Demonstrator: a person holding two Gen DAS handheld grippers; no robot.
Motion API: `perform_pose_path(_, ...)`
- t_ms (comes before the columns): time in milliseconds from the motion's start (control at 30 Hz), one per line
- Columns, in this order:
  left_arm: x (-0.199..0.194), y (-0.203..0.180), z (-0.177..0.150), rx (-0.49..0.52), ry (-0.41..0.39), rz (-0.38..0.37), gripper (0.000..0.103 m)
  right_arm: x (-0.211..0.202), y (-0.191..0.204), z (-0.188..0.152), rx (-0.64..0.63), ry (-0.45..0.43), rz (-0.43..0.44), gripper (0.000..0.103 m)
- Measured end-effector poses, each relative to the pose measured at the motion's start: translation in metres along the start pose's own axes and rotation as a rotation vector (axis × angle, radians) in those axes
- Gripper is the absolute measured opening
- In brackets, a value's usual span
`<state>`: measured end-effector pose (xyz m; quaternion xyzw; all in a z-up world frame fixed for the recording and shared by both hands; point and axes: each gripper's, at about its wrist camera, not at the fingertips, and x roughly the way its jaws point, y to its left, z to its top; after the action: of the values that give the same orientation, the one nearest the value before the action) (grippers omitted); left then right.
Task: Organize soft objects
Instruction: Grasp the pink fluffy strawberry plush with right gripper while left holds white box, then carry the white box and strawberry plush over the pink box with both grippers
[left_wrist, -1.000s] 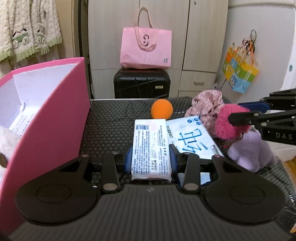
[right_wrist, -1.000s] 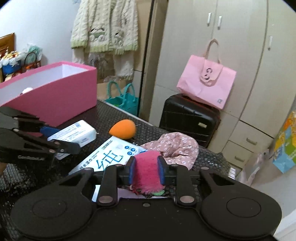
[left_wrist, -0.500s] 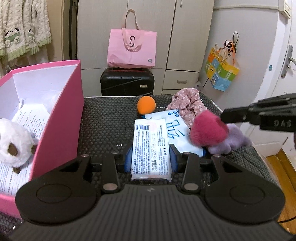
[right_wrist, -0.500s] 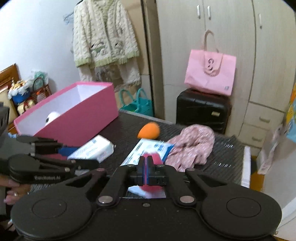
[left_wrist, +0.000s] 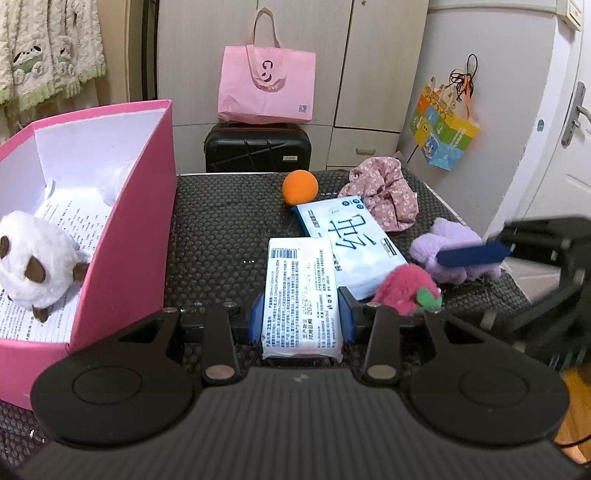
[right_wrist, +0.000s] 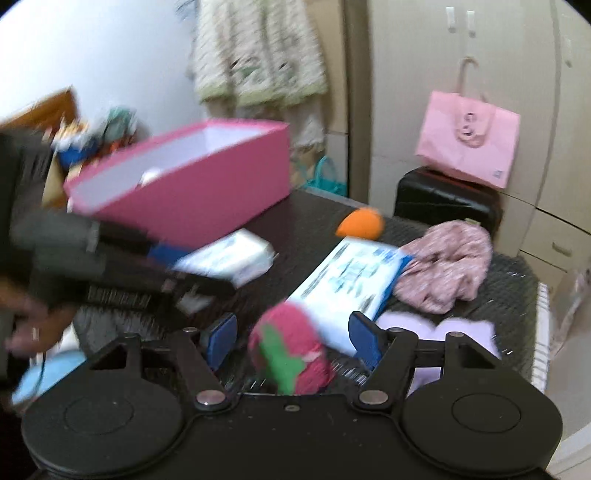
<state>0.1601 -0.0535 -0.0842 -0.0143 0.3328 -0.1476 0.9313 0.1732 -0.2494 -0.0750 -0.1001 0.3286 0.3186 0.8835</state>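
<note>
The left tool (left_wrist: 301, 308) is clamped on a white tissue pack (left_wrist: 301, 295), its blue pads pressing both long sides of the pack, held just above the dark bench (left_wrist: 221, 229). The right tool (right_wrist: 293, 338) is opening its jaws; the pink strawberry plush (right_wrist: 291, 350) sits between the blue pads, touching neither. In the left wrist view this plush (left_wrist: 404, 290) lies on the bench just right of the held pack, against a blue-and-white wipes pack (left_wrist: 347, 242). Behind it are a lilac plush (left_wrist: 448, 243), a floral fabric piece (left_wrist: 384, 192) and an orange ball (left_wrist: 300, 186). To the left stands the pink box (left_wrist: 147, 221), a white plush (left_wrist: 31, 266) inside it on printed paper
</note>
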Motion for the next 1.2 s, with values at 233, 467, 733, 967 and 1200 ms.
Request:
perform_pose_path(233, -0.006, -0.003, -0.007, 0.007, 0.006, -0.011, 0.039, 0.022, 0.015, -0.022, -0.029, 0.021, -0.092, 0.034)
perform_pose_path(467, -0.025, -0.003, -0.02, 0.022, 0.012, -0.027, 0.039, 0.005, 0.02, -0.033, 0.034, -0.007, -0.125, 0.032)
perform_pose_path(733, -0.056, -0.001, -0.046, 0.061, 0.013, -0.03, 0.039, -0.016, 0.035, -0.046, 0.15, -0.023, -0.118, 0.032)
perform_pose_path(967, -0.087, 0.012, -0.062, 0.054, 0.016, -0.028, 0.039, -0.035, 0.062, -0.046, 0.201, -0.029, -0.061, 0.032)
perform_pose_path(1200, -0.118, 0.034, -0.057, 0.078, 0.053, -0.047, 0.039, -0.04, 0.092, -0.036, 0.226, 0.027, 0.094, 0.032)
